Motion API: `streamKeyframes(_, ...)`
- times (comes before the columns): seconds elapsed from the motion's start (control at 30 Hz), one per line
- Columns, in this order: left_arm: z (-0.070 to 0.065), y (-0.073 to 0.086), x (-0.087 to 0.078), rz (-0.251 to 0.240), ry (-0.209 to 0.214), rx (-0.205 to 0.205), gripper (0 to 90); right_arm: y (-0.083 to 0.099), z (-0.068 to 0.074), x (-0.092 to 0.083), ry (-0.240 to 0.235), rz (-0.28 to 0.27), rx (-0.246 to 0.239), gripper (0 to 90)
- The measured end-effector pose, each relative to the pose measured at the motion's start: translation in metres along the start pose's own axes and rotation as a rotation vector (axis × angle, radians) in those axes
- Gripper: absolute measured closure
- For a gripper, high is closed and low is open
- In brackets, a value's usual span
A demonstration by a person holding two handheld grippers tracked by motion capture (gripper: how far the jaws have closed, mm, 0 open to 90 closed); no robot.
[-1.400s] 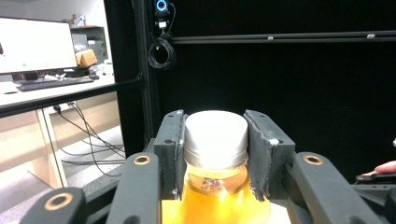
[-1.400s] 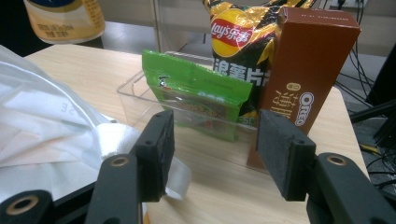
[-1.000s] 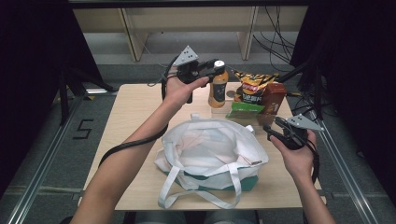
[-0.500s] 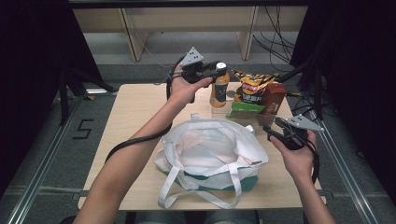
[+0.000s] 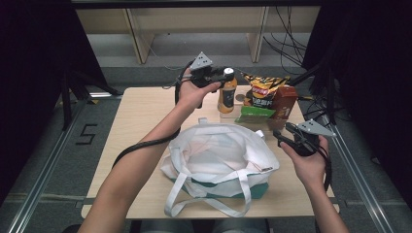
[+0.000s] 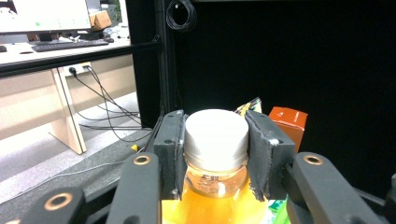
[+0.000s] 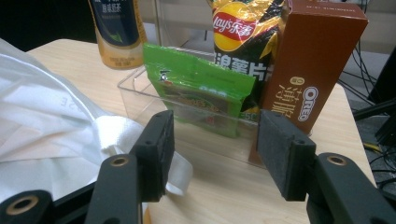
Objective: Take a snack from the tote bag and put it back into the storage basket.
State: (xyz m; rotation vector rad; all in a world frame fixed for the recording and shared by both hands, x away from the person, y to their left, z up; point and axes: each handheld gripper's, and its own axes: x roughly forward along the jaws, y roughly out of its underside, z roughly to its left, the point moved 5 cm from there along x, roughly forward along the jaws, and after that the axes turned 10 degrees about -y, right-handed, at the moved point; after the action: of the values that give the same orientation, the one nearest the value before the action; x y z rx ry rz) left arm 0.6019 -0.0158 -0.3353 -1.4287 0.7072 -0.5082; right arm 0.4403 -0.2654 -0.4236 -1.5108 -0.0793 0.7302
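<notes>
An orange drink bottle [image 5: 227, 97] with a white cap [image 6: 215, 133] stands upright at the back of the table. My left gripper [image 5: 224, 75] is at its top, open. The cap sits between the two pads [image 6: 170, 140], which stand close against its sides. At the right, my right gripper [image 5: 284, 132] hovers open beside a white tote bag [image 5: 218, 150], with nothing between its jaws. In the right gripper view, my right gripper [image 7: 215, 140] points at a green snack packet [image 7: 201, 93] in a clear tray [image 7: 135, 86].
A yellow chips bag [image 5: 260, 87] and a brown Oreo box [image 5: 284, 99] stand at the back right beside the tray. The tote bag lies open mid-table, its handles trailing towards the front edge. Bare wooden table [image 5: 141, 116] lies to the left.
My left gripper has moved right and slightly down, bringing its jaws around the bottle's cap. The right gripper and the bag have stayed put.
</notes>
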Motion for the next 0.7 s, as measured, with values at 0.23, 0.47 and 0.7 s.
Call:
streamKeyframes(0.23, 0.001, 0.005, 0.005, 0.015, -0.002, -0.001, 59.3, 0.001, -0.001, 0.002, 0.004, -0.015, -0.02, 47.5)
streamKeyframes(0.47, 0.0, 0.009, 0.01, 0.029, -0.003, -0.001, 59.3, 0.001, 0.0, 0.001, 0.001, -0.013, -0.004, 47.5)
streamKeyframes(0.7, -0.001, 0.011, 0.013, 0.03, -0.004, -0.005, 59.3, 0.001, -0.001, 0.002, 0.004, -0.016, -0.022, 47.5)
